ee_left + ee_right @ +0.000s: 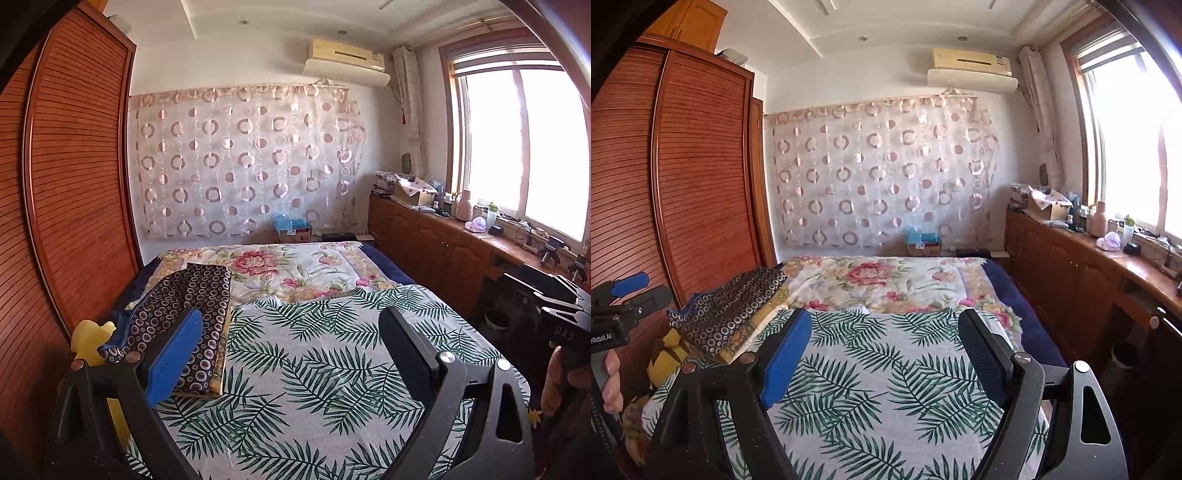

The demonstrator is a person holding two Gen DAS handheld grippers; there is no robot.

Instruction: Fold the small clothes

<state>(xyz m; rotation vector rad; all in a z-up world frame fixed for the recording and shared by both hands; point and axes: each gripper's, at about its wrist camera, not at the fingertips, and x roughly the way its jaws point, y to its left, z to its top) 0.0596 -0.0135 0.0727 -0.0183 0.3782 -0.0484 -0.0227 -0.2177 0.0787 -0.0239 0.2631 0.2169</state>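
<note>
I read two markings. On the right gripper's [565, 314] black body, at the right edge of my left wrist view, the pale letters "DAS". On the left gripper's [617, 295] black body, at the left edge of my right wrist view, "nRobot.AI", its start cut off by the frame. Labels on the air conditioner [971, 61] and cardboard box [293, 233] are too small to read.

Folded clothes [192, 321] left on bed [332, 369]

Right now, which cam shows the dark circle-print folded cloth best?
Right wrist: the folded cloth lies in full view at the bed's left side, nothing in front. Left wrist: the cloth is nearer but partly hidden by the blue finger pad.
</note>
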